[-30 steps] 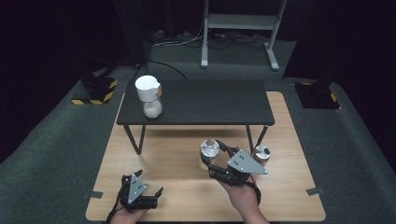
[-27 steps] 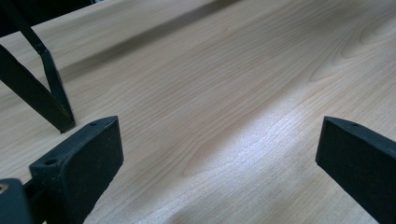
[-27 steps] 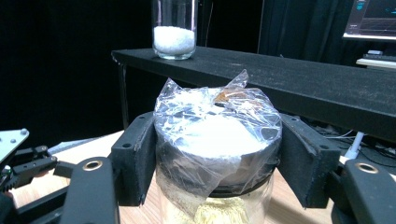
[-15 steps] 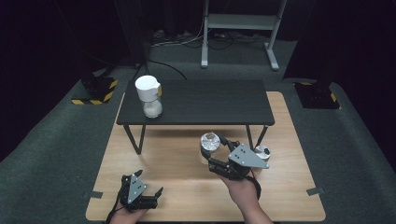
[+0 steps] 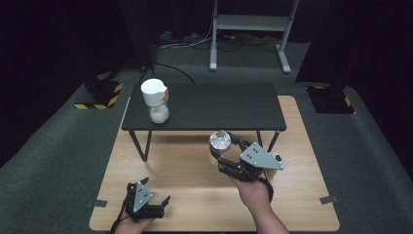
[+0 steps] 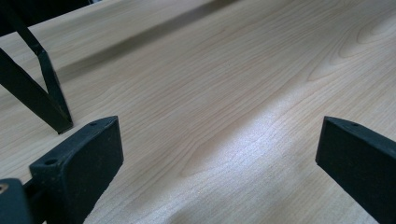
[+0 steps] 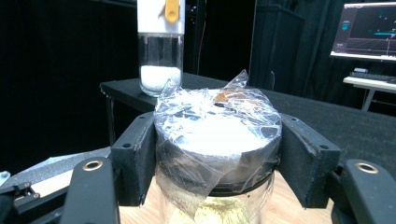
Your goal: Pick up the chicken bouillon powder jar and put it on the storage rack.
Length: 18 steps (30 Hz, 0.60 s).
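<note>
- Right hand-held gripper (image 5: 220,146), black with a grey three-cornered plate on top, has its two jaws clamped on a glass jar (image 7: 218,149); the grip is at the jar's neck, one flat pad on each side.
- Crinkled clear plastic film wraps the jar's round lid; below it the glass is see-through, with something yellowish inside.
- In the high view the jar (image 5: 220,141) is held above the pale wooden floor board (image 5: 185,165), just in front of the black tabletop (image 5: 214,105).
- Left hand-held gripper (image 5: 148,207) sits low over the same board, jaws spread wide with nothing between them; its own view shows smooth, light wood grain.
- A tall clear canister (image 5: 157,100) with a white cap and a yellow clip stands on the matte tabletop near its left end, white powder in its bottom.
</note>
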{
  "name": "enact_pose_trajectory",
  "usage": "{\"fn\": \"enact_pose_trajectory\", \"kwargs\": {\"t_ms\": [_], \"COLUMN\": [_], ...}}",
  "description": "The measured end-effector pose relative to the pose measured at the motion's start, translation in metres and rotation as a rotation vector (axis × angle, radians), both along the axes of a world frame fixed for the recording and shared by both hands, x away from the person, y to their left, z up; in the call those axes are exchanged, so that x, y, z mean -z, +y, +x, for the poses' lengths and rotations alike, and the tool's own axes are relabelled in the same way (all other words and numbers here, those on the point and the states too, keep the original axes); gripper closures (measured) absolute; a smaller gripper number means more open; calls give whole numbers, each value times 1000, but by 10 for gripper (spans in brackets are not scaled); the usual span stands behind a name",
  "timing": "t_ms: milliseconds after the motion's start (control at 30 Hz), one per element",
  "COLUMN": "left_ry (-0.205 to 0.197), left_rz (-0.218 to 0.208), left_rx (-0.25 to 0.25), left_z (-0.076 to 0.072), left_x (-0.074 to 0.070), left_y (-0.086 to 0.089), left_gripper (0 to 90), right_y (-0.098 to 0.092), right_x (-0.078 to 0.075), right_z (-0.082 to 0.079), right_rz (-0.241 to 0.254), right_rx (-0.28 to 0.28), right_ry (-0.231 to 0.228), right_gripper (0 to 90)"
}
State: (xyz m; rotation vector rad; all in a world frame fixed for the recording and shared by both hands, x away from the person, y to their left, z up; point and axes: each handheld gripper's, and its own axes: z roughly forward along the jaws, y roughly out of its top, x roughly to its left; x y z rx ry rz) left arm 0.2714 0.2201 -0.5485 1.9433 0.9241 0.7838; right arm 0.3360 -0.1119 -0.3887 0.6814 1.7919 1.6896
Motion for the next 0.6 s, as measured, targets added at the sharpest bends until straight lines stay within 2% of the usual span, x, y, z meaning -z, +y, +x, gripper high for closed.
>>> {"fn": "enact_pose_trajectory", "kwargs": {"t_ms": [600], "left_ry": [-1], "left_rz": [-5], "left_rx": [2], "left_z": [0], "left_x": [0], "left_y": [1], "left_gripper": [10], "right_y": [2], "right_x": [-23], "right_z": [9], "right_rz": [23], "right_rx": [8], "right_ry": [-27], "right_gripper": [340]}}
